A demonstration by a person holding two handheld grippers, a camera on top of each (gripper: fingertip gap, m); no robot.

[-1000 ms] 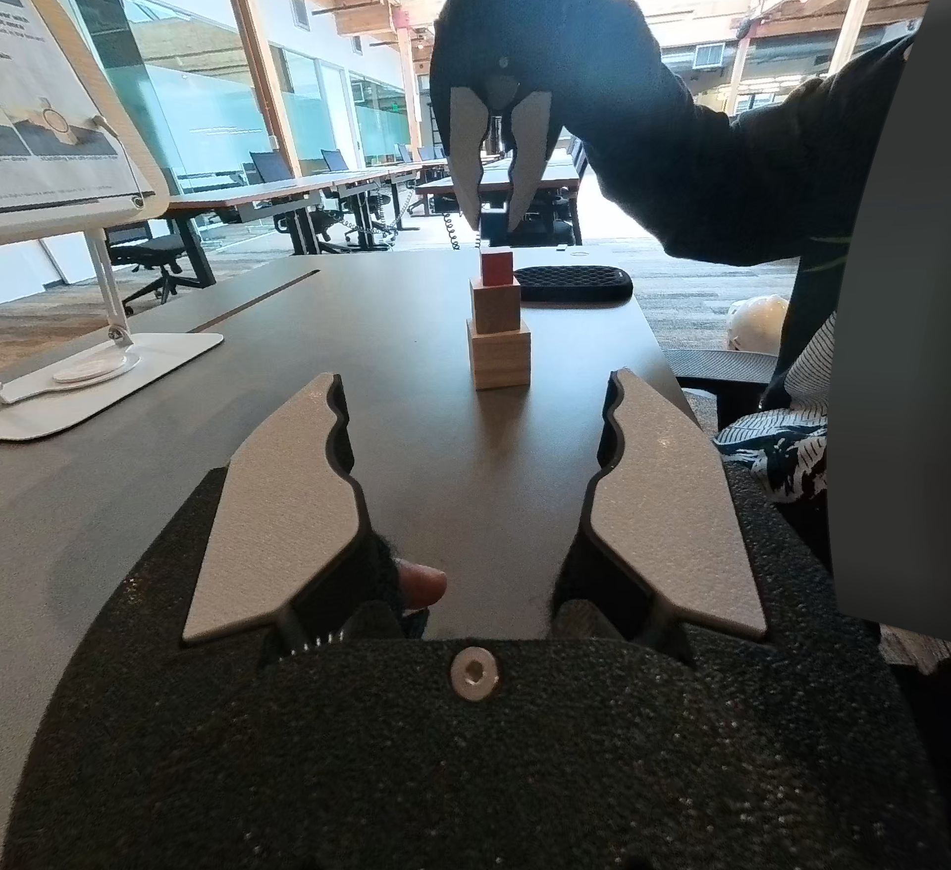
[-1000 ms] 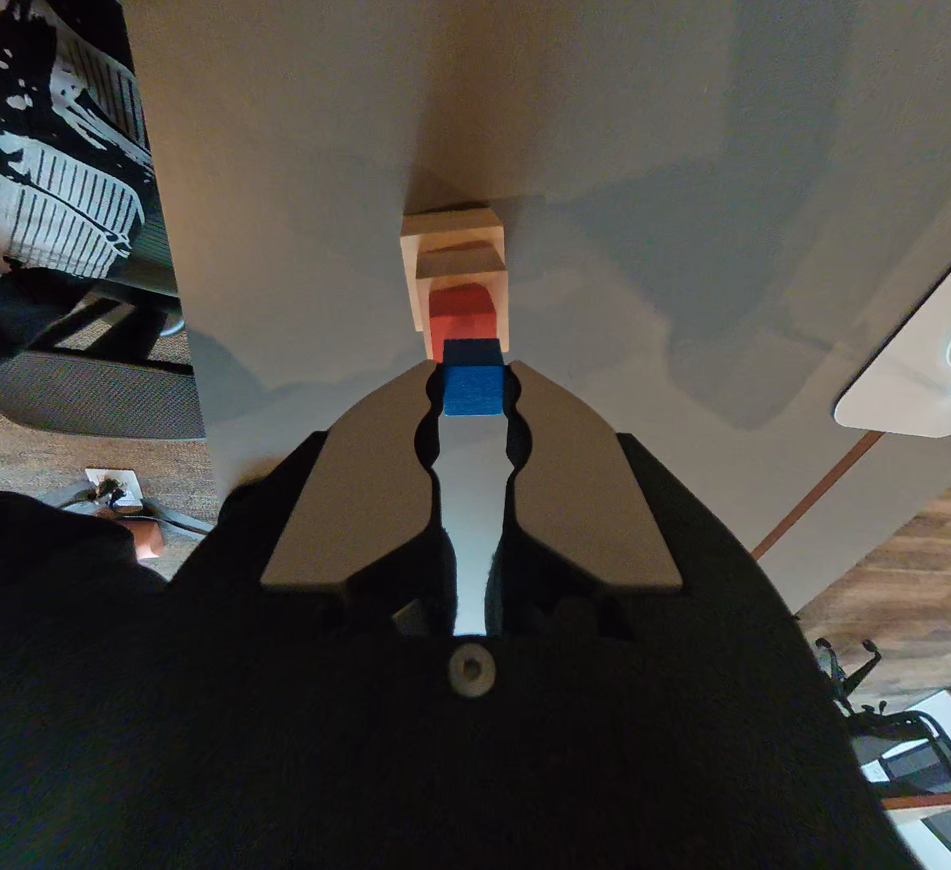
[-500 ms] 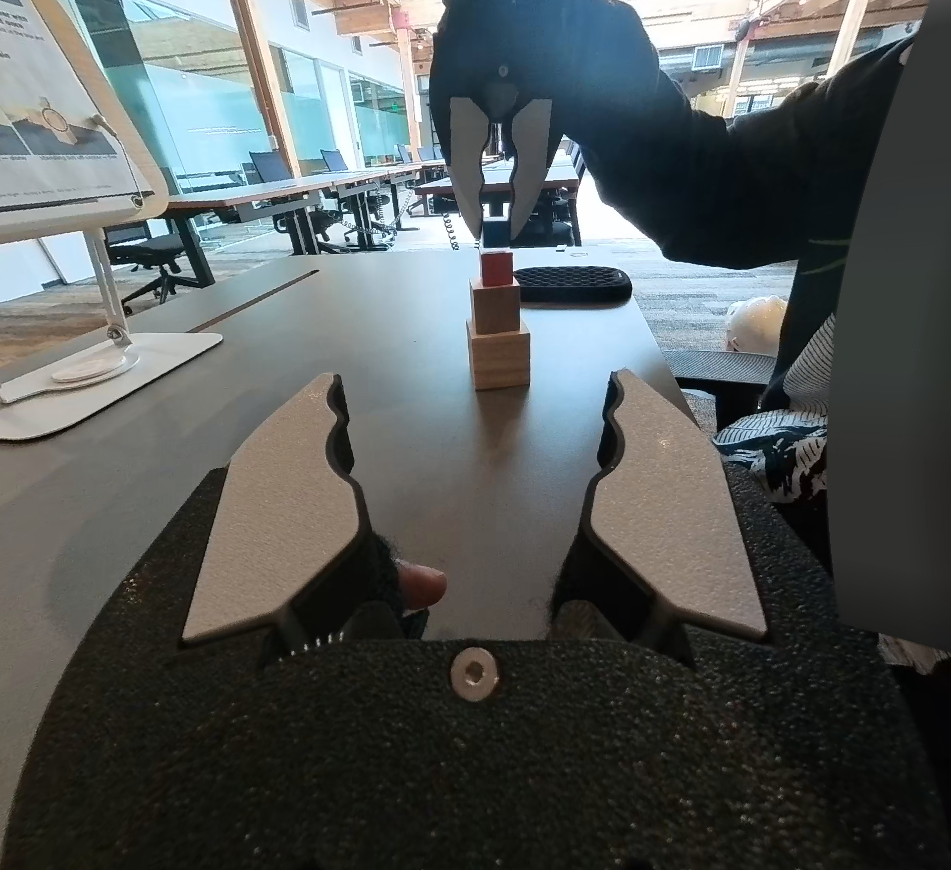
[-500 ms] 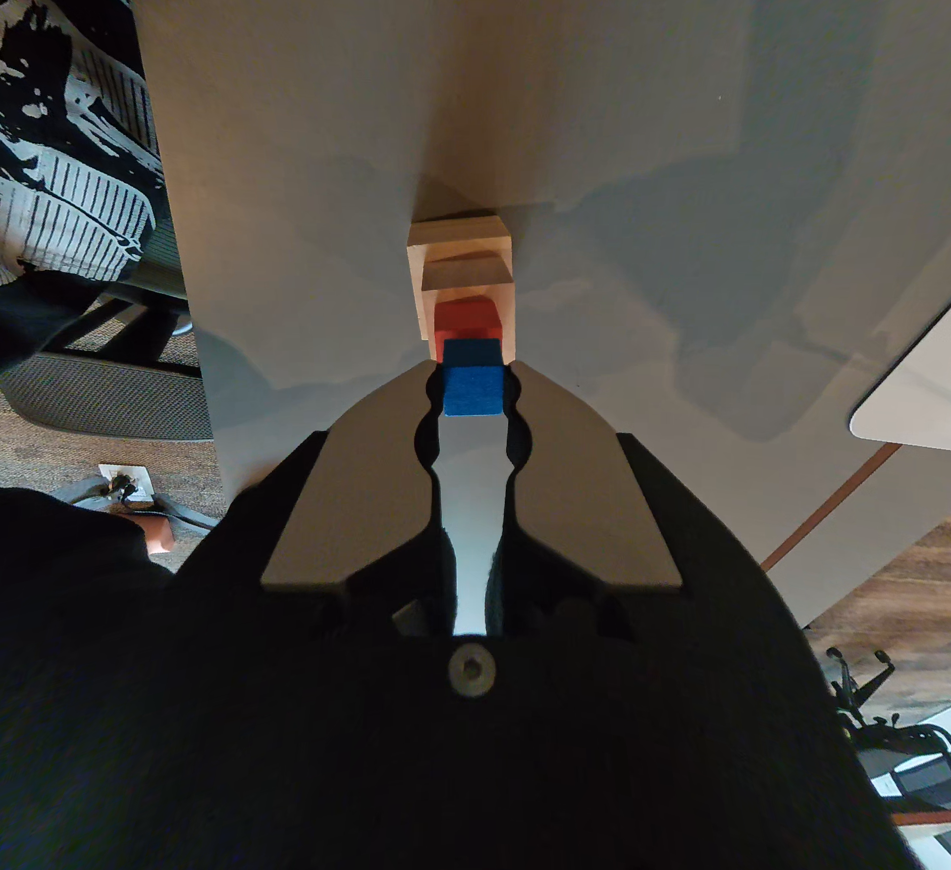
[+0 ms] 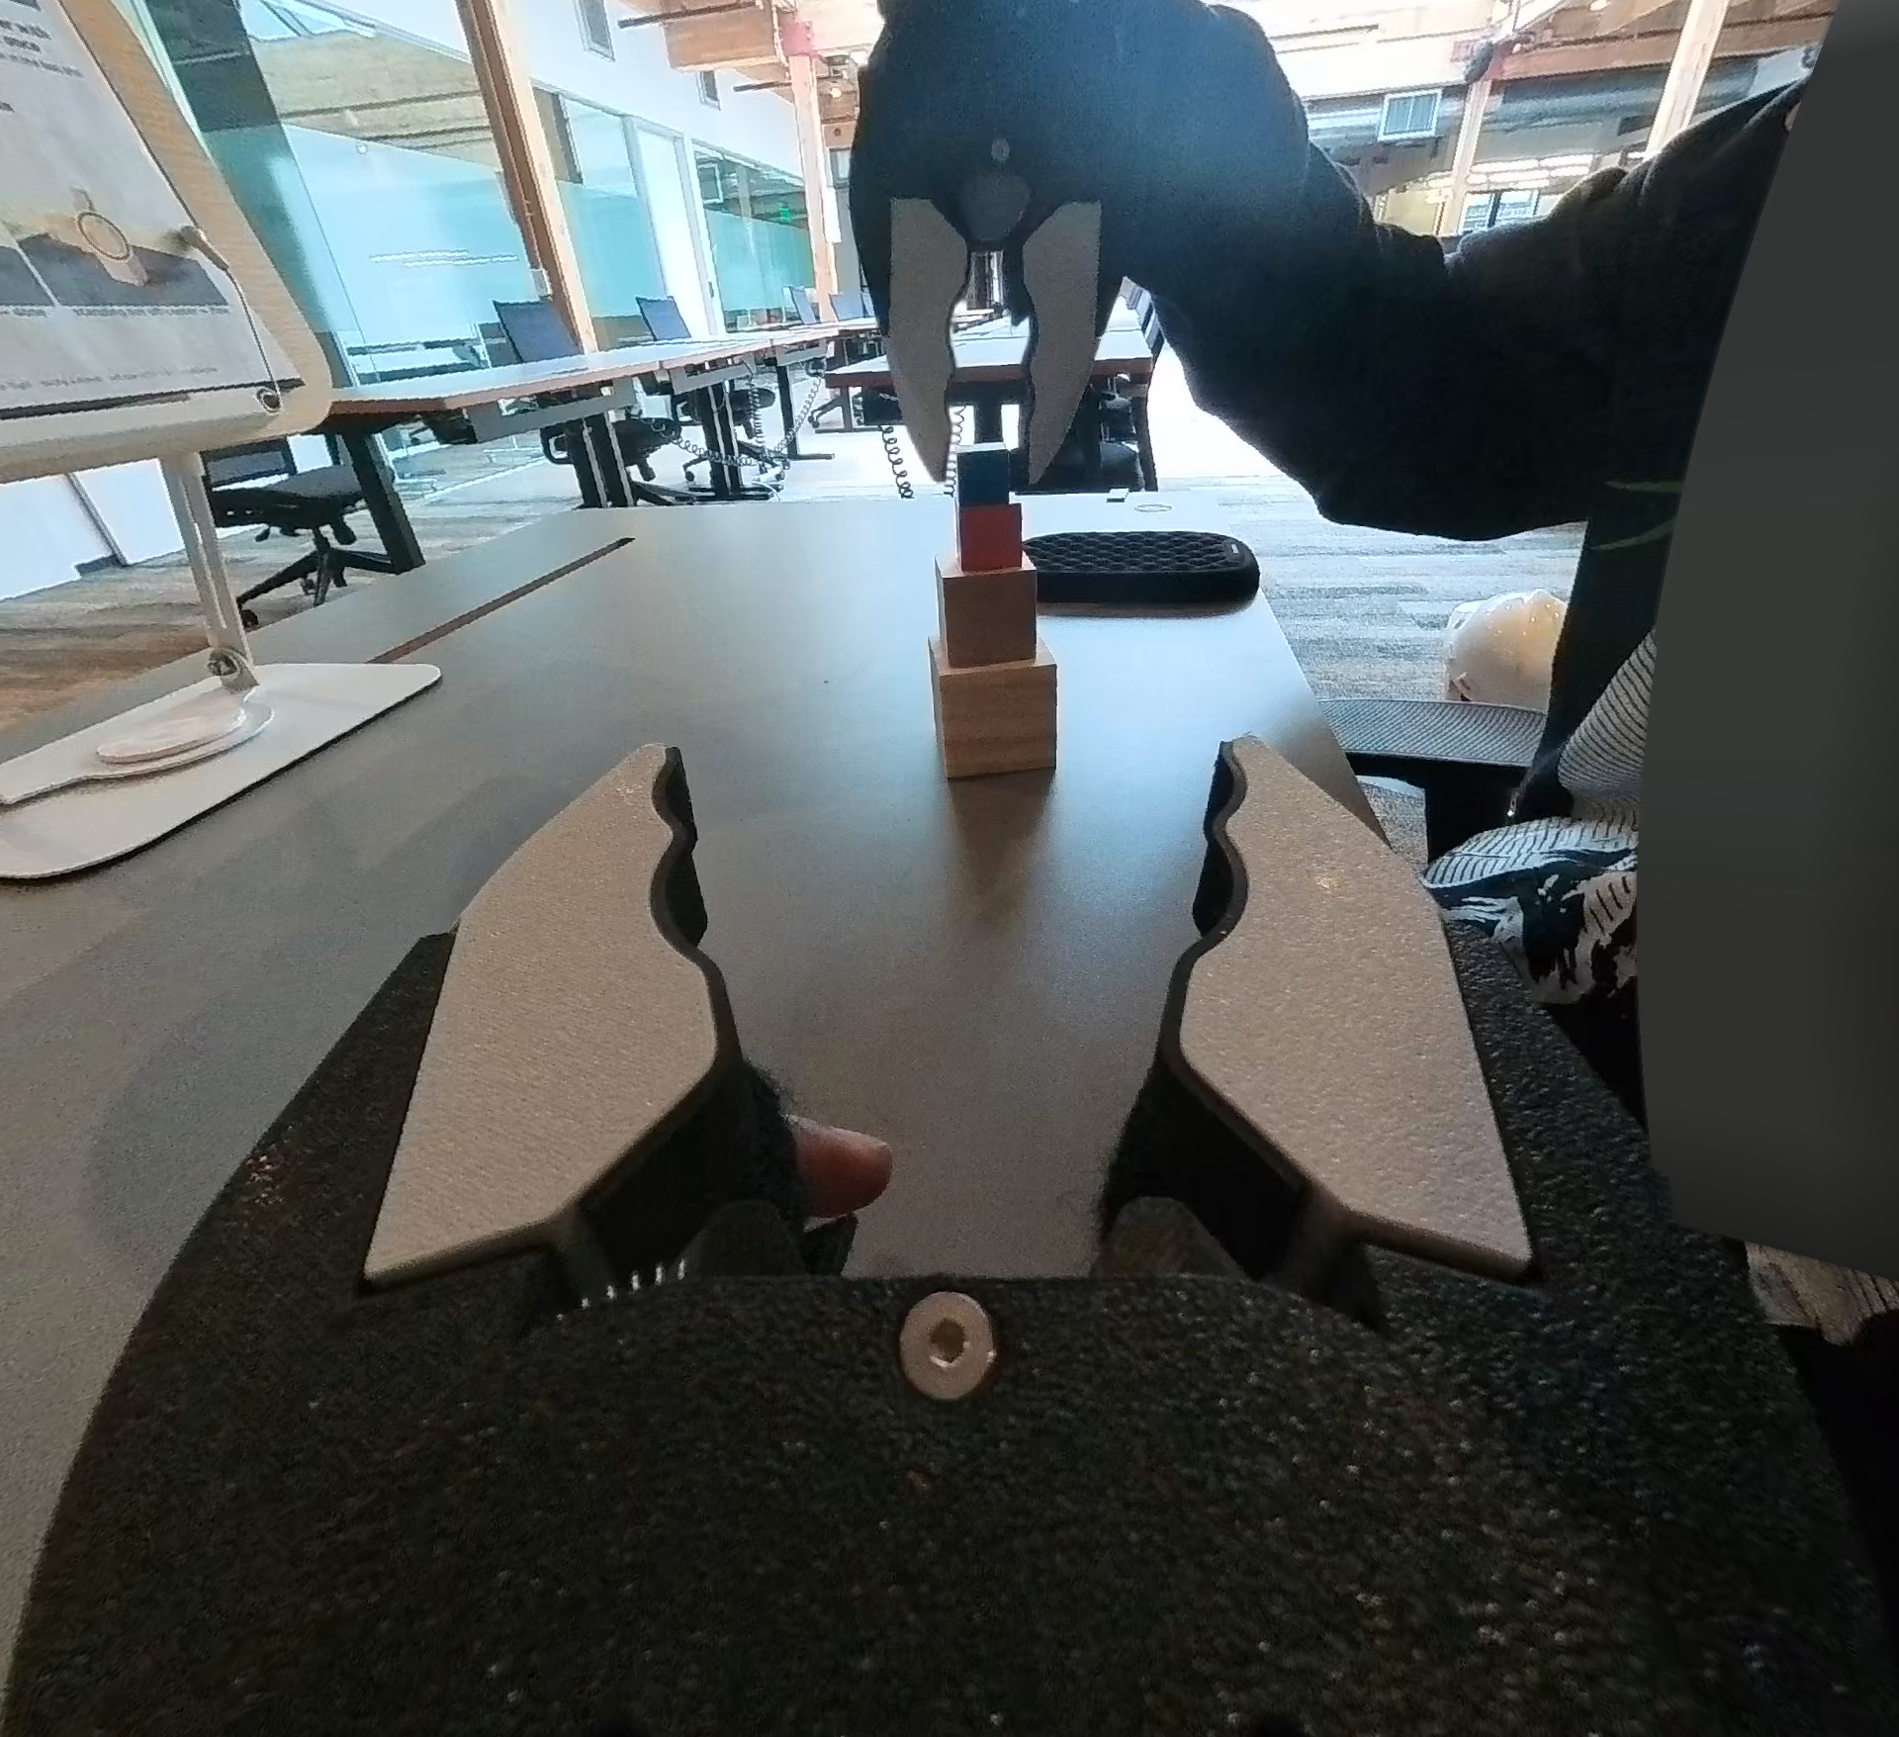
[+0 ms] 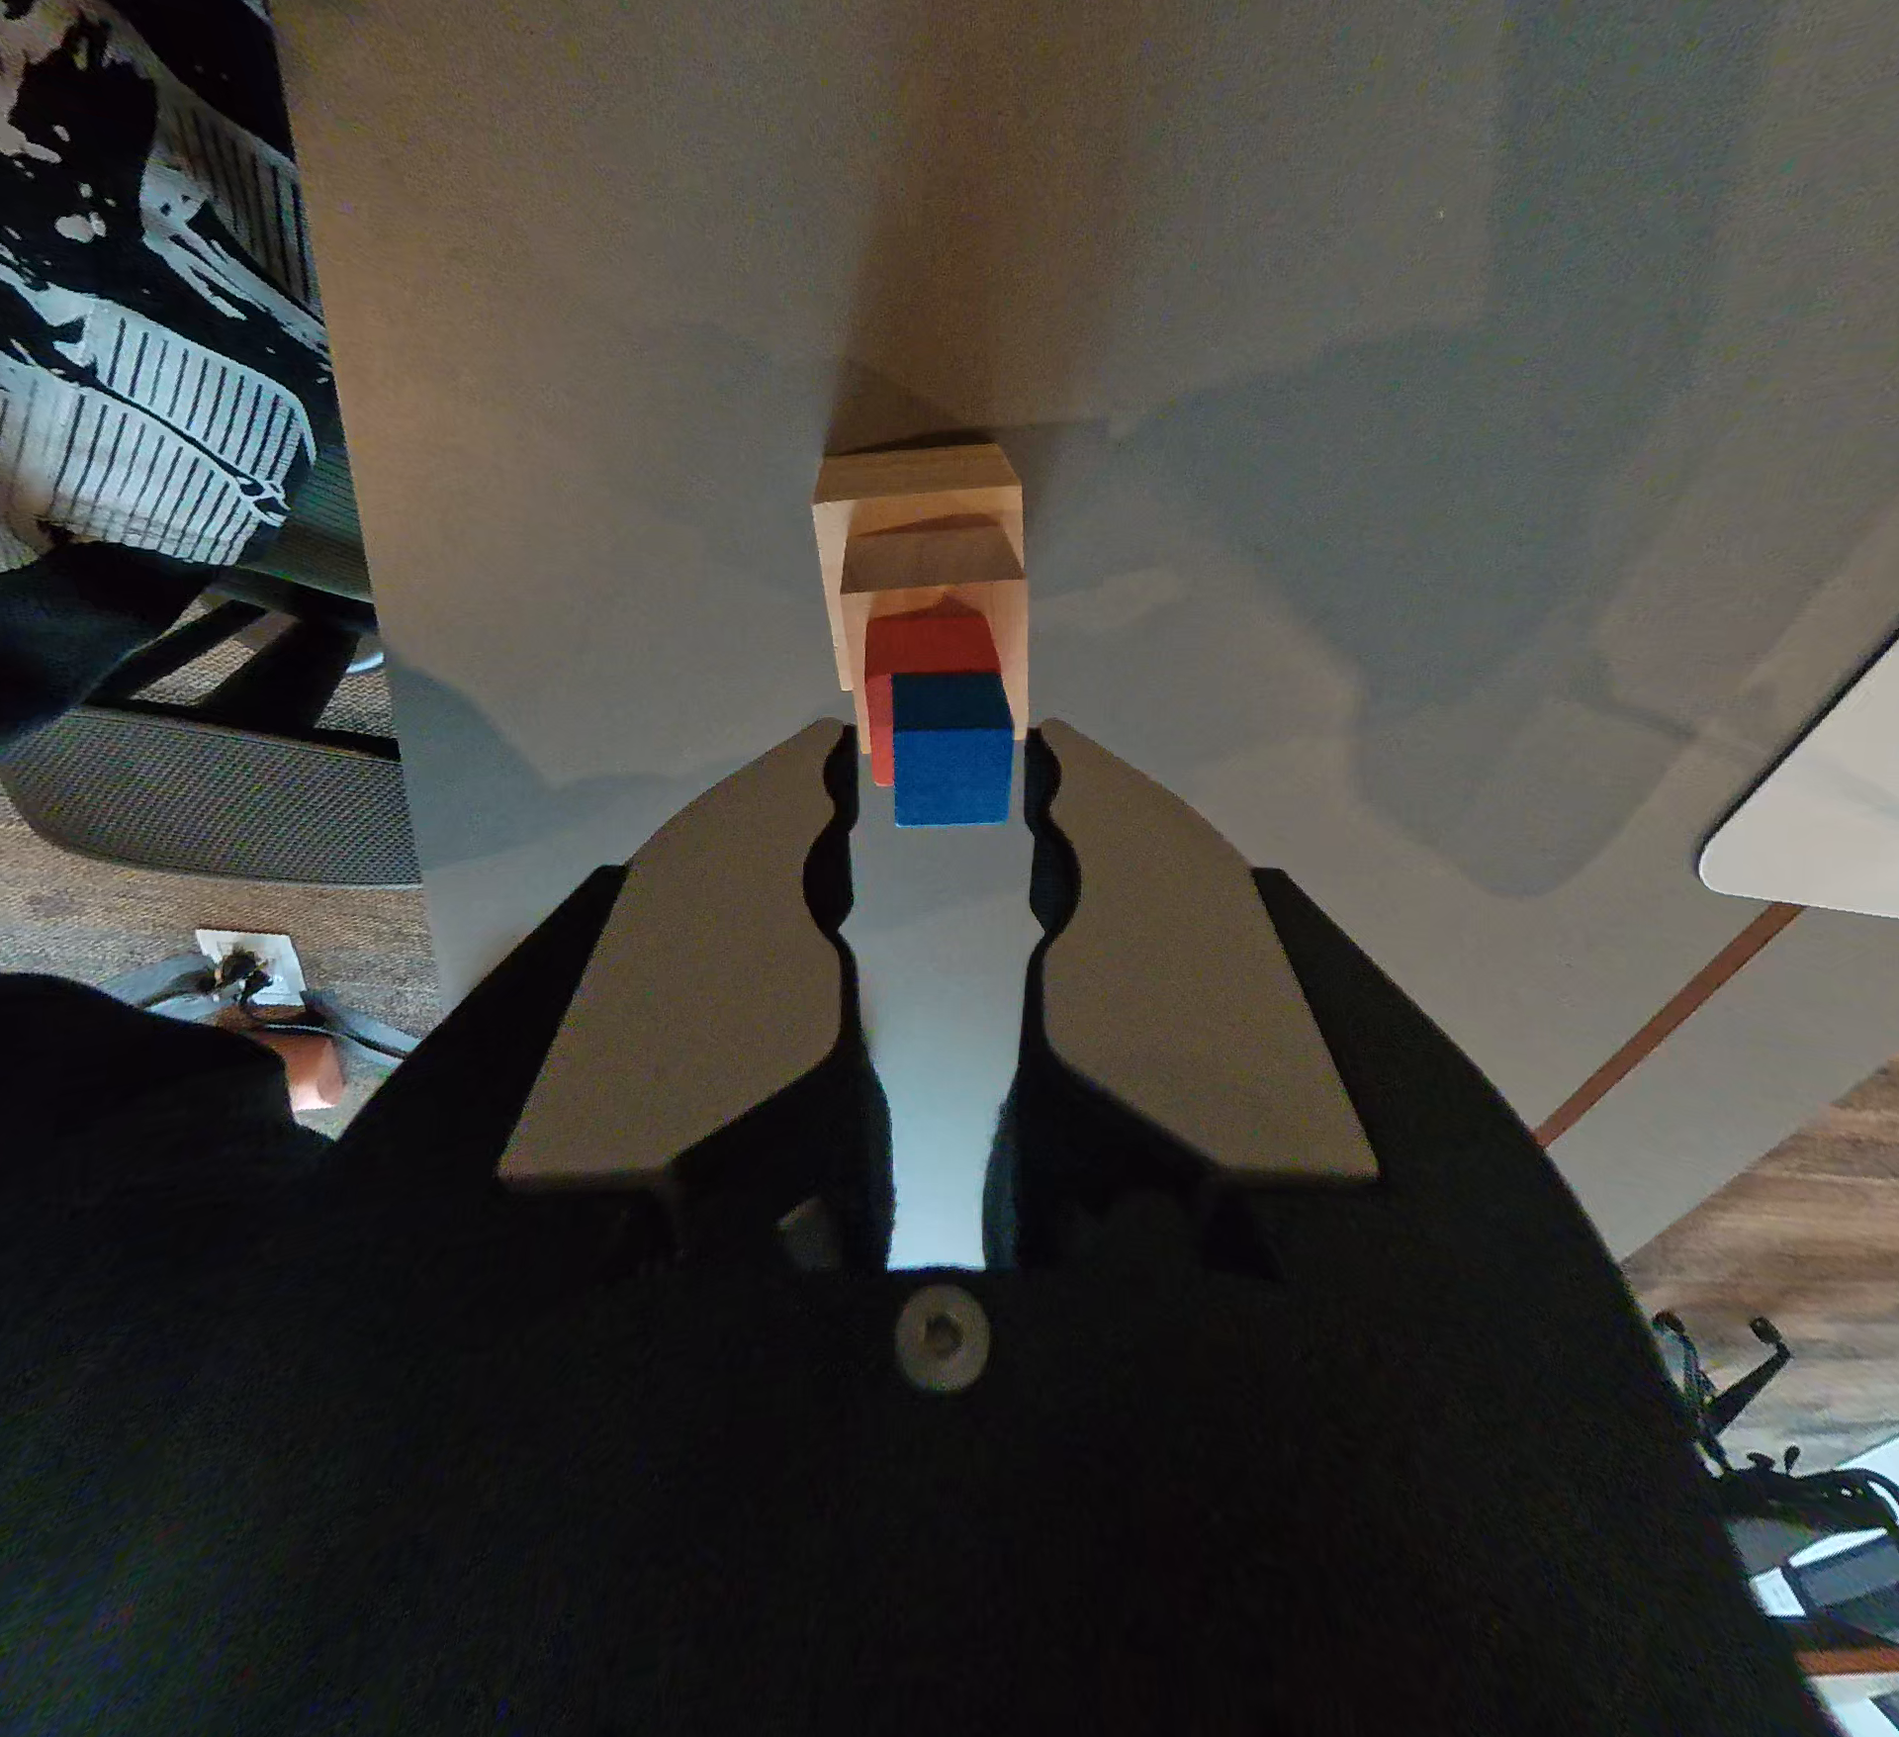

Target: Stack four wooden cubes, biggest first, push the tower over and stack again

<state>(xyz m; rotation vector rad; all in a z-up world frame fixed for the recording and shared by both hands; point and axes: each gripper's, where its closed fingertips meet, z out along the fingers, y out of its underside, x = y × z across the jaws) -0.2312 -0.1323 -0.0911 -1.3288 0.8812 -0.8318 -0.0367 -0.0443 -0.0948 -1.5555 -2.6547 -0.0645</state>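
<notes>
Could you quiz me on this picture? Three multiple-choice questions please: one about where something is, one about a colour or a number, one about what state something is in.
1. Where does the blue cube sit?
A. on the red cube
B. on the bare table
C. inside the left gripper

2. How many cubes make up the tower?
A. two
B. three
C. four

3. How does the right gripper stand toward the blue cube?
A. clamped tight on it
B. parted, with gaps on both sides of it
C. lying flat on the table

Answers:
1 A: both views show blue directly above red.
2 C: the largest pale cube, a browner cube, red, then blue.
3 B: the right wrist view shows table between each fingertip and the cube.
</notes>
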